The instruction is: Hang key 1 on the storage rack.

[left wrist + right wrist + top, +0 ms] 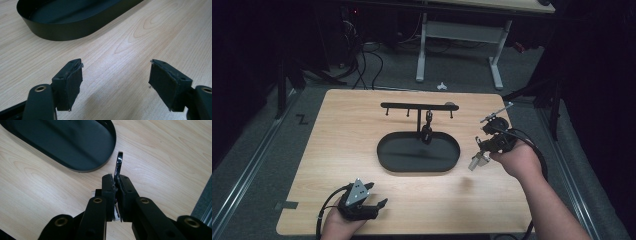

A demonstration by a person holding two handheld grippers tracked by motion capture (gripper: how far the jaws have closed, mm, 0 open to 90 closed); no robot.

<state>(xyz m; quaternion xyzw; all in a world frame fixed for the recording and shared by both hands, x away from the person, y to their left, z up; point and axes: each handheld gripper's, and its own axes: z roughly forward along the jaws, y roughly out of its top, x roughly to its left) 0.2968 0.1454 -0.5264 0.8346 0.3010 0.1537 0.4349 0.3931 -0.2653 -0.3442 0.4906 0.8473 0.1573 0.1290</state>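
So one keychain (427, 131) already hangs on the stand (419, 106) over the tray (384, 150). My right gripper (116, 185) is clamped on another (119, 165), right of the tray, not hung yet. Left gripper (115, 75) sits near, jaws apart.

Bare wood lies ahead of the left gripper (362, 202), whose jaws stand wide apart, up to the wall of the oval black tray (384, 162). The tray and the hook stand (418, 106) rising from it block the table's (337, 130) centre. The right gripper (482, 150), clamped on a thin metal piece (118, 165), has the tray rim just beside its tips; open wood extends beyond.
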